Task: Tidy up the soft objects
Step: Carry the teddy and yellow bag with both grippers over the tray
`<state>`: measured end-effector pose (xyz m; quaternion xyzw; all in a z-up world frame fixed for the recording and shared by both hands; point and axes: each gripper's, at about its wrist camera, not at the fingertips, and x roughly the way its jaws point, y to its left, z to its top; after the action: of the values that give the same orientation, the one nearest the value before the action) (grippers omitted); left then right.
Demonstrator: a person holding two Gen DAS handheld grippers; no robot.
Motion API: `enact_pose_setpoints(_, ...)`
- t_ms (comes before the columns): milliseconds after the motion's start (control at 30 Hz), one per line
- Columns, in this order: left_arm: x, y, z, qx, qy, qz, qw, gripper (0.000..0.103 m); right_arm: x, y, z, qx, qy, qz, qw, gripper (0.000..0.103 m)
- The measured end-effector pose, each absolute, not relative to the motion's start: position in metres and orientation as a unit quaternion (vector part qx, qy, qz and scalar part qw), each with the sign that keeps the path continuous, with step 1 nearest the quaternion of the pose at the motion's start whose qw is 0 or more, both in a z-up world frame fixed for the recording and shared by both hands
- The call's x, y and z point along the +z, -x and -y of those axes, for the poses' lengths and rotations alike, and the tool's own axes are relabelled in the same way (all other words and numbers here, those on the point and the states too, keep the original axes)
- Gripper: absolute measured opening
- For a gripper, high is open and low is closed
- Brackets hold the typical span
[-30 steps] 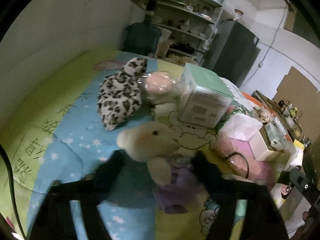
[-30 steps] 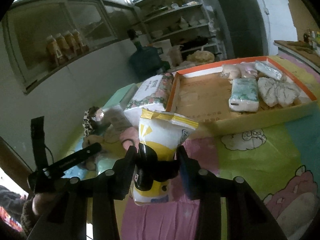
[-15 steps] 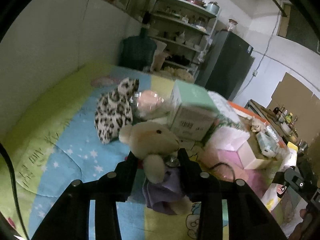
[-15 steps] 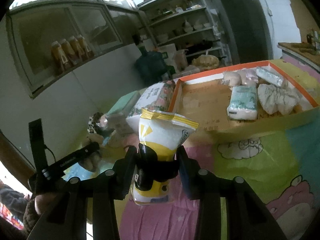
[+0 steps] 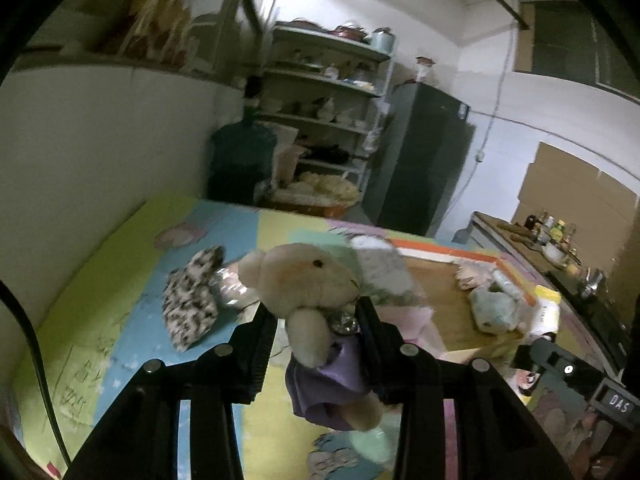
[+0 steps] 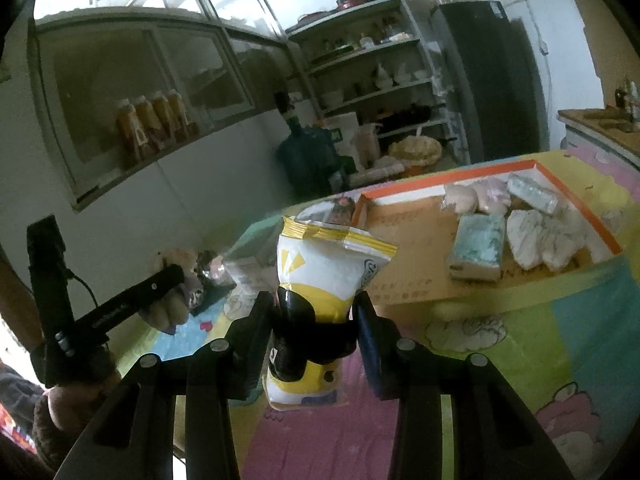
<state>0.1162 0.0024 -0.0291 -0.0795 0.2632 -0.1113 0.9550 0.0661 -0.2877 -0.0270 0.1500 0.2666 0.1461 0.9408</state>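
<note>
Both loads are lifted clear of the cartoon-print mat (image 6: 560, 344) — the left gripper (image 5: 316, 320) clamps a cream teddy bear (image 5: 308, 280), the right gripper (image 6: 314, 320) pinches a yellow-and-white snack bag (image 6: 320, 272) — so next comes carrying each into the orange-rimmed tray (image 6: 568, 188) by the mat's far edge.

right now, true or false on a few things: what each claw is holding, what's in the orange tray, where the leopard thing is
1. The left claw grips a cream teddy bear in a purple dress. True.
2. The right claw is empty. False: it is shut on a white and yellow pouch.
3. The orange-rimmed tray has soft packs lying in it. True.
4. The leopard-print plush lies inside the tray. False: it lies on the colourful mat, outside the tray.
5. The pouch rests in the tray. False: it is held in front of the tray.
</note>
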Motion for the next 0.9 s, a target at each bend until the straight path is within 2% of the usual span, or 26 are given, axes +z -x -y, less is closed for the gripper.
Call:
enact_pose_setpoints(467,0.002,-0.126,0.075,-0.189,0.058,-0.242,0.95,0.041,-0.008,-0.057,0.328,0.11,-0.156,-0.231,0.954,0.042)
enact_pose_setpoints(900,0.001,-0.135,0.131,-0.224,0.037,-0.242,0.943,0.041,0.002,-0.055,0.374,0.073,-0.166,-0.2,0.963,0.042)
